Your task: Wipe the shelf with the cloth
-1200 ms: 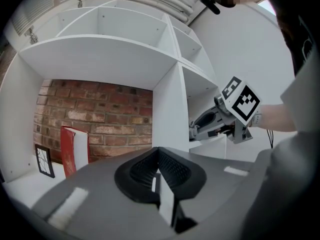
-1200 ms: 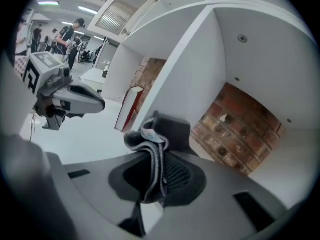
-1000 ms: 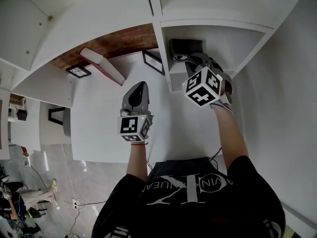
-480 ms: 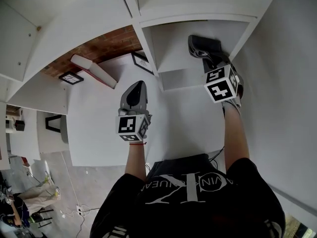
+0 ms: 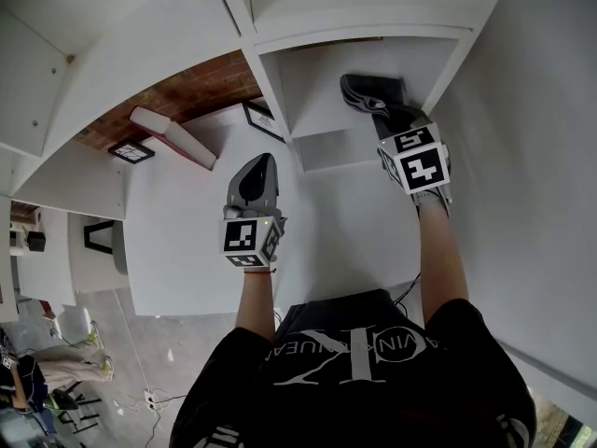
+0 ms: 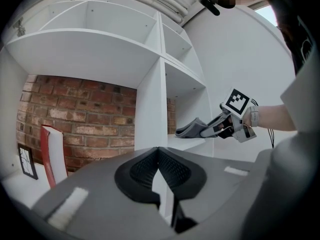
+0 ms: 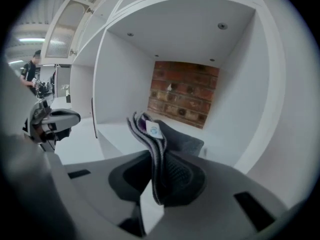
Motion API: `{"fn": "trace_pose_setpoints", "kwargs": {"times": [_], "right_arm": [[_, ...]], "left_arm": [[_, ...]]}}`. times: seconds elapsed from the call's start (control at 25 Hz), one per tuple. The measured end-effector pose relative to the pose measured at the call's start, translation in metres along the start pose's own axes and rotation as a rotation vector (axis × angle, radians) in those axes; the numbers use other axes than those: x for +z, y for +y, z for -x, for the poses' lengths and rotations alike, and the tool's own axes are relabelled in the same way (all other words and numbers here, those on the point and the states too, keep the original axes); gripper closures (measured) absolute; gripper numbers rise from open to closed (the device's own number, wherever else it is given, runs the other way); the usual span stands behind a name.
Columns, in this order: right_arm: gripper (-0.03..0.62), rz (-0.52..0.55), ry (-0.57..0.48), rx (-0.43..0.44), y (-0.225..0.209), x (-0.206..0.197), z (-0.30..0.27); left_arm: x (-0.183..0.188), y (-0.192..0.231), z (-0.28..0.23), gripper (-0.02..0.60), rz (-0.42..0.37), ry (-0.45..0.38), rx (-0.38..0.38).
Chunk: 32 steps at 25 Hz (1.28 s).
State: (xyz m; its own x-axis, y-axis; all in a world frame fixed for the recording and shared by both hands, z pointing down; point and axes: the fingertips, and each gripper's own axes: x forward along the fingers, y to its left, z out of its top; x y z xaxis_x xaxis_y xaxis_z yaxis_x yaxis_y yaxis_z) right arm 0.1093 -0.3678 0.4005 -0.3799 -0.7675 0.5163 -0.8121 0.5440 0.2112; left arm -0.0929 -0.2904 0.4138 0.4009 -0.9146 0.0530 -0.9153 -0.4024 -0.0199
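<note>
Grey cloth (image 5: 368, 91) is pinched fast between the jaws of the right hand-held gripper (image 5: 385, 119), which reaches into the open shelf (image 5: 322, 110) compartment at the upper centre-right of the head view, the fabric lying on the compartment floor. A second ago the cloth sat close to the divider on the compartment's left. Half a second ago it was over by the right-hand wall, and now it has come part of the way back toward the middle. That back-and-forth reads as wiping strokes across the shelf floor, so the task looks well under way rather than starting or done. The left hand-held gripper (image 5: 256, 171) has kept its place above the white desk (image 5: 196, 241), jaws closed together on nothing. Counted: one cloth, two hand-held grippers, two small framed pictures (image 5: 131, 149) (image 5: 264, 119) standing on the desk, and one red-and-white book (image 5: 171, 133) at the upper left beneath the brick wall (image 5: 187, 87).
</note>
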Motion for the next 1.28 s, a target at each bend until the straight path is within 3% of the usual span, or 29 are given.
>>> {"fn": "trace_pose_setpoints", "kwargs": {"times": [0.32,0.56,0.88,1.28], "right_arm": [[0.540,0.154,0.054,0.145,0.049,0.024,-0.023],[0.540,0.289,0.046,0.203,0.078,0.041,-0.034],[0.540,0.443,0.079,0.207,0.094,0.059,-0.055],[0.540,0.456,0.089,0.197,0.086,0.074,-0.086]], "left_arm": [[-0.006,0.016,0.016,0.571,0.012,0.008,0.049],[0.001,0.029,0.012,0.571,0.009,-0.022,0.081],[0.020,0.050,-0.018,0.571,0.025,-0.047,0.108],[0.024,0.059,-0.045,0.571,0.036,-0.045,0.080]]}}
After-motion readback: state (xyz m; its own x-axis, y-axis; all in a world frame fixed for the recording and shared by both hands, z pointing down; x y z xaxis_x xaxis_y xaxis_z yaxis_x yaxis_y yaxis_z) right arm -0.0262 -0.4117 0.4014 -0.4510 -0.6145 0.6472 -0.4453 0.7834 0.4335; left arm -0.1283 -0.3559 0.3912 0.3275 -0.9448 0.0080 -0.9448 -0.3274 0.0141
